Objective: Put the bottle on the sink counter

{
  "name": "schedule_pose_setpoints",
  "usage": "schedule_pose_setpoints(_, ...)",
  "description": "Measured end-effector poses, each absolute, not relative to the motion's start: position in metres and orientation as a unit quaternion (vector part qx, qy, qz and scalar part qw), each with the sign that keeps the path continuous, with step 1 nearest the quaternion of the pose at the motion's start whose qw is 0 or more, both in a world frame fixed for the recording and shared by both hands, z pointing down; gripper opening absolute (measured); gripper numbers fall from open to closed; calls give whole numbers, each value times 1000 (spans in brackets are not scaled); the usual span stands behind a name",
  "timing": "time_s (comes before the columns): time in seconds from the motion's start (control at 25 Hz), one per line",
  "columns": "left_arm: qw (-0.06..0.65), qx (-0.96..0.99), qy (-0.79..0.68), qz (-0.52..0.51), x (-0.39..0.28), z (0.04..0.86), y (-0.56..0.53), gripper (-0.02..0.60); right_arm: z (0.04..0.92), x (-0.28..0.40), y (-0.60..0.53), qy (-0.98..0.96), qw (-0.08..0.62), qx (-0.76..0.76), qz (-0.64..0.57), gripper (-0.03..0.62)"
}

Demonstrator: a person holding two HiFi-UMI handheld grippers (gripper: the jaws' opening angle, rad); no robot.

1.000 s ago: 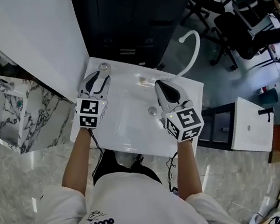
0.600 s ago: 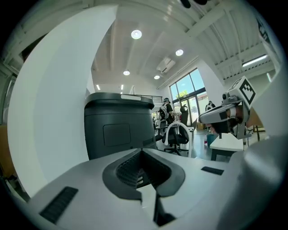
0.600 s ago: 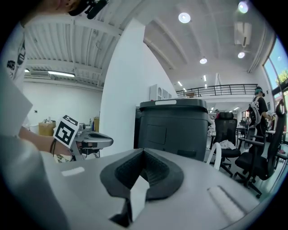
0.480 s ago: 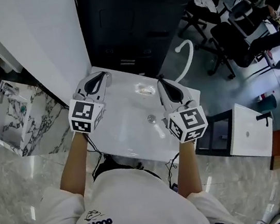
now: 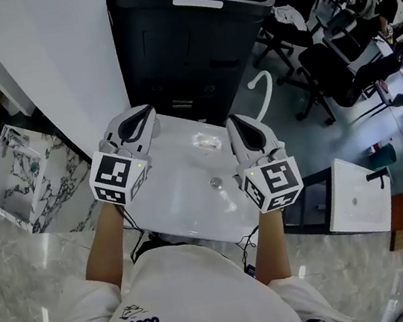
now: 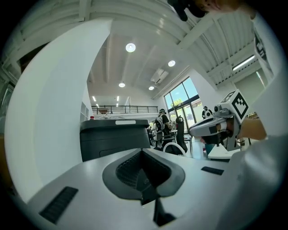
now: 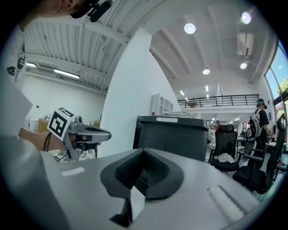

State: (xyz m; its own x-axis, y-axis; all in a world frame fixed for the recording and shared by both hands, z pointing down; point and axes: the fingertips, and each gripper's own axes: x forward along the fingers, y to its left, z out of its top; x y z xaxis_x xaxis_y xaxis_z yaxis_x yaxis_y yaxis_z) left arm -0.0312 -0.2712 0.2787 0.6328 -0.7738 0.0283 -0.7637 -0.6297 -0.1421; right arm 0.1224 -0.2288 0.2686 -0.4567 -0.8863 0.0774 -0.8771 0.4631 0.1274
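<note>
I hold both grippers side by side above a white sink (image 5: 197, 228). My left gripper (image 5: 150, 109) is over the sink's back left corner, its jaws shut with nothing between them. My right gripper (image 5: 231, 120) is over the back right part of the sink, shut and empty too. No bottle shows clearly. A small clear object (image 5: 206, 142) lies on the sink's back ledge between the grippers, and I cannot tell what it is. The drain (image 5: 216, 183) sits in the basin. The left gripper view (image 6: 143, 150) and the right gripper view (image 7: 144, 152) look out level over the room.
A black cabinet (image 5: 183, 39) stands right behind the sink. A white curved wall panel (image 5: 51, 59) rises at the left, with a marble block (image 5: 16, 176) on the floor. A white curved tube (image 5: 269, 83), office chairs (image 5: 322, 63) and another white sink unit (image 5: 357, 197) are to the right.
The left gripper has shut and lifted away from the sink's back left corner. A small round object that showed at its tips is now hidden. The right gripper has risen slightly.
</note>
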Motion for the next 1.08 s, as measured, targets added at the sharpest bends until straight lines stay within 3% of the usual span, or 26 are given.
schedule_pose_setpoints(1.08,63,-911,403,-54,-23,279,-260,5,275,112,-230,-853,84,513,-49,9)
